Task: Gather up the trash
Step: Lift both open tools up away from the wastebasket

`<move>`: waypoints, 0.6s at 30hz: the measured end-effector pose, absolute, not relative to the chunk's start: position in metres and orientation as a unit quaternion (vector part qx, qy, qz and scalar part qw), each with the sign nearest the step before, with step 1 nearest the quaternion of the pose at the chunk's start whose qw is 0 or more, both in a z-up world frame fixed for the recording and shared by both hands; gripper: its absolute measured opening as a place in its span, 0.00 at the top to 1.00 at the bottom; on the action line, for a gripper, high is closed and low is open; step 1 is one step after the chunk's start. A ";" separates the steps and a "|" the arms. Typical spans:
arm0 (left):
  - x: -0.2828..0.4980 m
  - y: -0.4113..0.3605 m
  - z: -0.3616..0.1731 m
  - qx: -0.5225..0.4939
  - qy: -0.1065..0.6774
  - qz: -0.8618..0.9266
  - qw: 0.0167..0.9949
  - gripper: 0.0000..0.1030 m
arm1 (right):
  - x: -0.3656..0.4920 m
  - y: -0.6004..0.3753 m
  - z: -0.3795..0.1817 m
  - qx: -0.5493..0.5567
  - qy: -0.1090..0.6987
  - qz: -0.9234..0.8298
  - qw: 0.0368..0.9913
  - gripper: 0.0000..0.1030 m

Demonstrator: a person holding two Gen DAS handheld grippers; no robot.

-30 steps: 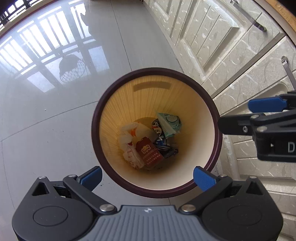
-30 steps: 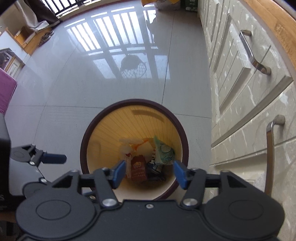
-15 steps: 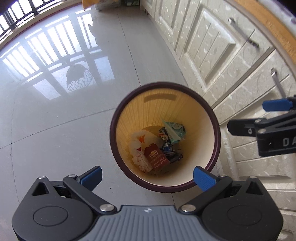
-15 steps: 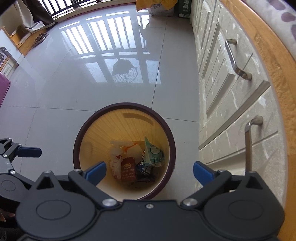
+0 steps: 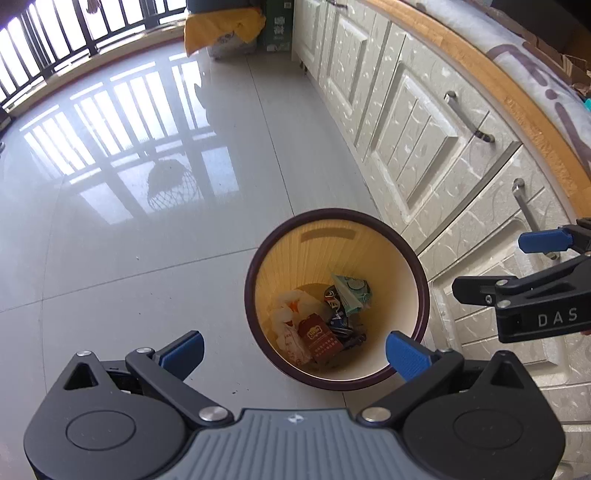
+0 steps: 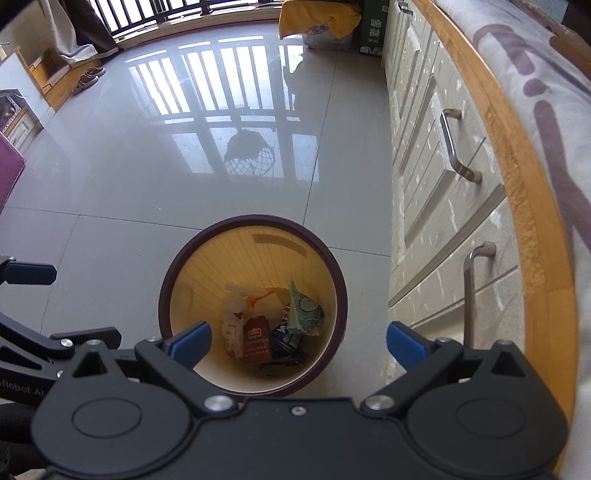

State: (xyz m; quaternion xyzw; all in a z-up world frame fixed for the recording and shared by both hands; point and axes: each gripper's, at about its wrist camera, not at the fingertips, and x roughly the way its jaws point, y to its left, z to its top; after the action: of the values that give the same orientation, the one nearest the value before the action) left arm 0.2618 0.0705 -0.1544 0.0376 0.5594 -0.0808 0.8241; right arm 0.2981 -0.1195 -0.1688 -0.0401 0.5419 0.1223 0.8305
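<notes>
A round bin (image 5: 423,295) with a dark maroon rim and yellow inside stands on the floor beside the cabinets; it also shows in the right wrist view (image 6: 332,254). Inside lie a red packet (image 5: 319,336), white wrappers (image 5: 288,325) and a teal wrapper (image 5: 351,293). My left gripper (image 5: 293,350) is open and empty, held high above the bin's near side. My right gripper (image 6: 299,341) is open and empty, also high above the bin. The right gripper shows in the left wrist view (image 5: 532,288) at the right edge.
Cream cabinets with metal handles (image 6: 454,147) and a wood-edged counter (image 6: 517,184) run along the right. Glossy grey tile floor (image 5: 147,221) spreads left. A yellow cloth over boxes (image 6: 317,22) sits at the far end. A purple object (image 6: 9,170) is at far left.
Both grippers have risen away from the bin, which looks smaller now. The right gripper's jaws have opened wider. The trash in the bin has not moved.
</notes>
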 end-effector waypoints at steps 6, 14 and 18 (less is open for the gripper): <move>0.249 0.076 -0.141 0.041 0.546 -0.067 0.834 0.00 | 0.283 -0.120 -0.150 -0.049 0.527 0.120 0.840 0.01; 0.235 0.079 -0.122 0.037 0.520 -0.059 0.851 0.00 | 0.256 -0.121 -0.118 -0.057 0.487 0.119 0.863 0.01; 0.229 0.080 -0.106 0.032 0.495 -0.053 0.867 0.00 | 0.243 -0.123 -0.100 -0.066 0.455 0.110 0.881 0.01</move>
State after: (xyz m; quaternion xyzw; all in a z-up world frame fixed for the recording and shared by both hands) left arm 0.2286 0.0799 -0.1058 0.0323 0.4948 -0.0534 0.8668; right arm 0.2428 -0.1228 -0.0997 -0.0660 0.4546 0.1102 0.8814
